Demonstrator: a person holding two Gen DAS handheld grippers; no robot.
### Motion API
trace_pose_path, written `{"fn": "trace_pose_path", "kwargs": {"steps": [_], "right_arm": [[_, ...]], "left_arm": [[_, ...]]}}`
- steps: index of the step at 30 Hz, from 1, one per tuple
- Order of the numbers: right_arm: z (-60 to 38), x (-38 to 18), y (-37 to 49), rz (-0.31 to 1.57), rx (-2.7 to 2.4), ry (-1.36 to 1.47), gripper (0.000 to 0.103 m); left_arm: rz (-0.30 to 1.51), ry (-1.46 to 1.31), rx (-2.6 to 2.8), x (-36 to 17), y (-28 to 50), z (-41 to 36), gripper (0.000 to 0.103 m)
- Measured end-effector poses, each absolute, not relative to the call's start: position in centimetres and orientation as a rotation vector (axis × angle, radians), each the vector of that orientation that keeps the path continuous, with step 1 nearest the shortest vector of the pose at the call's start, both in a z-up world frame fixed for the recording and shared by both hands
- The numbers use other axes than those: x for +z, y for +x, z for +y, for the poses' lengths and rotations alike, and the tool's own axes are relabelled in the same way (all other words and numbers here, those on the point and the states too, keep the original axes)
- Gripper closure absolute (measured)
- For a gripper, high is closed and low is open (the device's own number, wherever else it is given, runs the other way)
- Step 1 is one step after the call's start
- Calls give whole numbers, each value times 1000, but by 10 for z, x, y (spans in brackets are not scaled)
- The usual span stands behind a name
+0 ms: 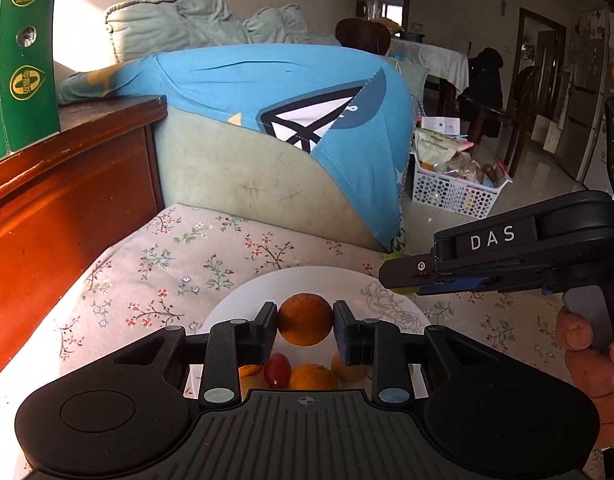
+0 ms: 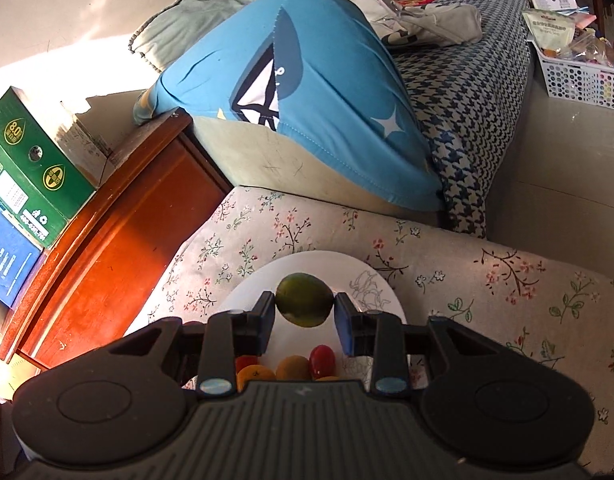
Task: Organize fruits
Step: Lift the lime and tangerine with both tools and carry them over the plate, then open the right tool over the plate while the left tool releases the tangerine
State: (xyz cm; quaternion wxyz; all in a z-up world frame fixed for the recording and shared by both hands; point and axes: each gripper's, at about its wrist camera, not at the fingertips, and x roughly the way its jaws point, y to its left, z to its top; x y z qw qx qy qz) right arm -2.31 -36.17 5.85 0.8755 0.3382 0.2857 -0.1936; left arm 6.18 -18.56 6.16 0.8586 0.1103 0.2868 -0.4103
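My left gripper (image 1: 305, 320) is shut on an orange tangerine (image 1: 305, 319), held just above a white plate (image 1: 259, 288) on the floral cloth. Under it on the plate lie a red cherry tomato (image 1: 277, 369) and several small oranges (image 1: 313, 377). The right gripper (image 1: 403, 276) comes in from the right of the left wrist view, over the plate's far rim. In the right wrist view that gripper (image 2: 304, 306) is shut on a green citrus fruit (image 2: 304, 299) above the same plate (image 2: 367, 280); a red tomato (image 2: 322, 360) and an orange (image 2: 293, 367) lie below.
A red-brown wooden cabinet (image 1: 67, 184) stands left of the floral cloth (image 1: 167, 264) with a green carton (image 1: 23, 60) on top. A blue-covered cushion (image 1: 267, 92) rises behind the plate. A white perforated basket (image 1: 455, 188) of packets sits on the floor, far right. A hand (image 1: 591, 364) grips the right tool.
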Motion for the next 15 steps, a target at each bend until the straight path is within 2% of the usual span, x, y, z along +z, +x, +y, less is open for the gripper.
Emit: {"fn": "trace_pose_path", "kwargs": {"steps": [15], "right_arm": [[-376, 26, -7, 680, -432, 775, 70]], "left_arm": [[692, 202, -849, 33, 82, -201, 75]]}}
